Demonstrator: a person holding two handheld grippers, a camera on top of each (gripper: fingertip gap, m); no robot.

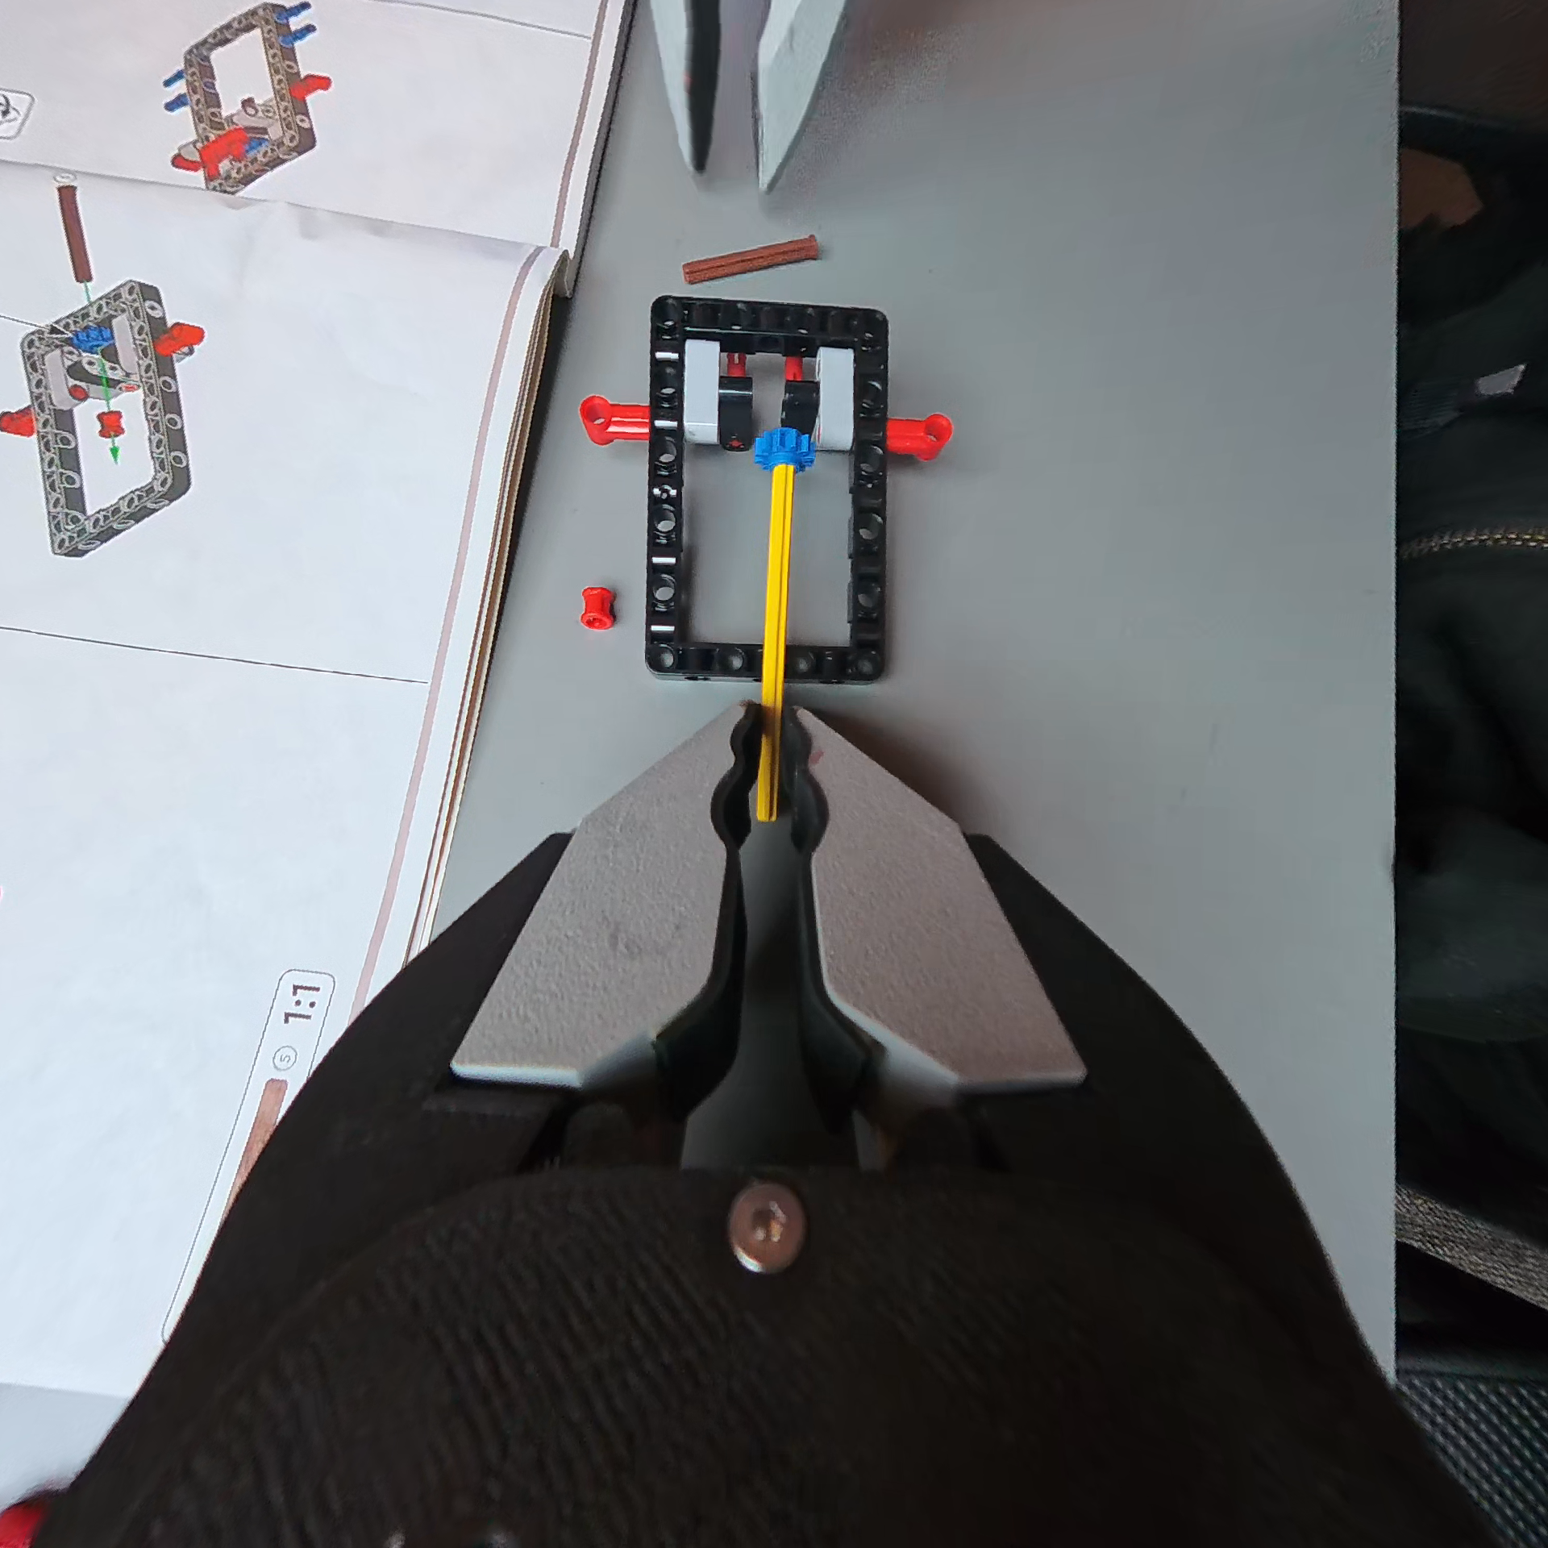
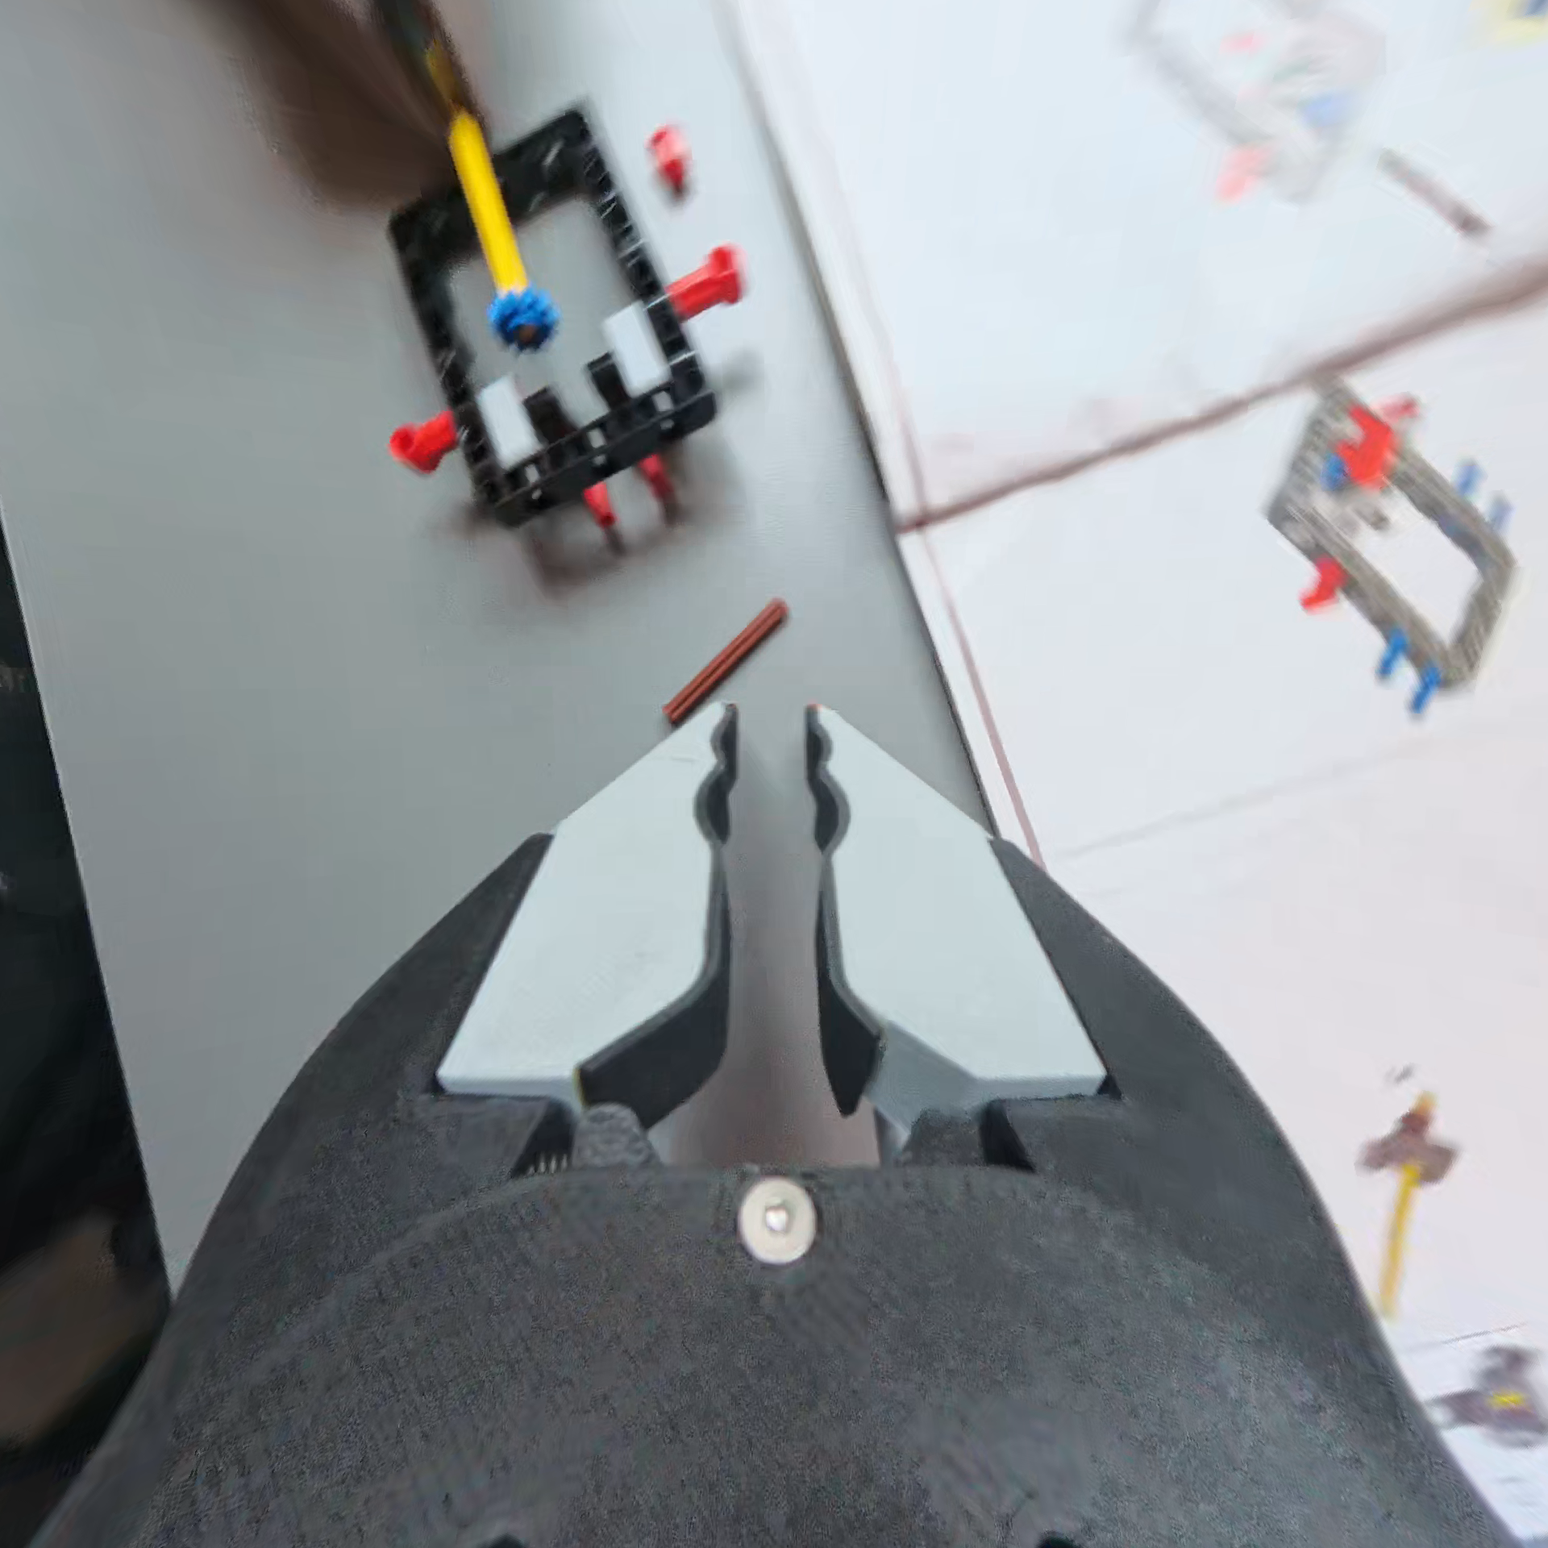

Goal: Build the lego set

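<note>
My left gripper (image 1: 772, 712) is shut on a yellow axle (image 1: 779, 586) with a blue gear (image 1: 785, 450) on its far end. The gear hangs inside a black rectangular frame (image 1: 666, 503) that lies flat on the grey table, near the frame's grey and black inner parts. Red pins (image 1: 616, 419) stick out of both long sides. The frame (image 2: 436, 335), the axle (image 2: 488, 201) and the gear (image 2: 523, 316) also show in the right wrist view. My right gripper (image 2: 771, 712) is open and empty, just beside a brown axle (image 2: 727, 659) lying on the table.
An open instruction booklet (image 1: 251, 586) lies left of the frame; it also shows in the right wrist view (image 2: 1215, 754). A loose red bush (image 1: 596, 606) lies beside the frame. The brown axle (image 1: 750, 259) lies beyond the frame, near the right gripper's fingers (image 1: 787, 92). The table edge (image 1: 1395, 754) runs along the right. About 5 cm separates my left fingertips from the loose red bush (image 1: 596, 606). Seen from the right wrist view (image 2: 675, 171) as well.
</note>
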